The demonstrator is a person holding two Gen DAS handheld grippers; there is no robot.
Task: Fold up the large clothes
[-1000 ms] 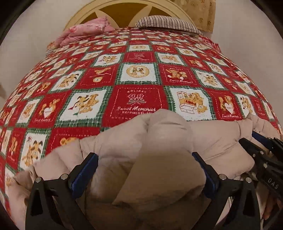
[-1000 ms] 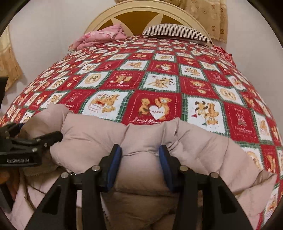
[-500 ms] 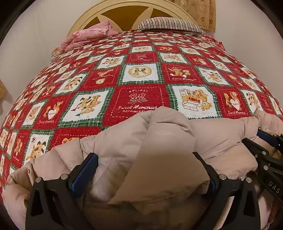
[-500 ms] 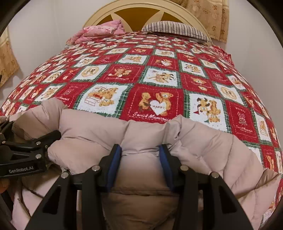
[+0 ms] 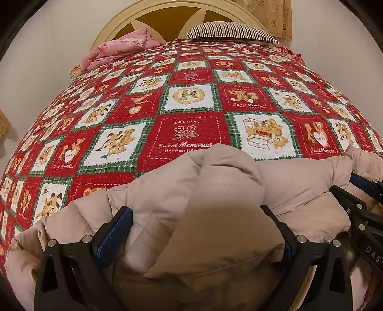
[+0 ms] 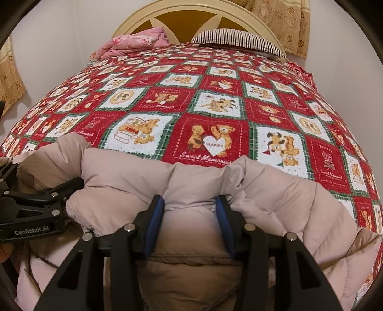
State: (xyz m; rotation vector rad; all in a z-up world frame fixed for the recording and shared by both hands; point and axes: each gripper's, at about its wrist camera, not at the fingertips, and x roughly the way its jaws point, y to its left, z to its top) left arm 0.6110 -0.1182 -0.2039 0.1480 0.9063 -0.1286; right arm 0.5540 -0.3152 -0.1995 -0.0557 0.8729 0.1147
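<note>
A beige padded jacket [image 5: 167,186] lies at the near end of the bed; it also fills the foreground of the right wrist view [image 6: 275,191]. My left gripper [image 5: 196,213] has its jaws wide apart with a thick bunch of the jacket between the pads. My right gripper [image 6: 190,203] is shut on a fold of the jacket's edge. The right gripper shows at the right edge of the left wrist view [image 5: 359,205], and the left gripper shows at the left of the right wrist view [image 6: 38,203].
The bed is covered by a red, white and green teddy-bear quilt [image 5: 191,95]. At the head lie a pink folded blanket [image 5: 119,47] and a striped pillow [image 5: 229,31] against a cream headboard [image 6: 191,12]. Walls flank both sides.
Both grippers have lifted and carried the jacket edge forward toward the headboard; more quilt shows and the jacket sits lower in both views. The holds are unchanged.
</note>
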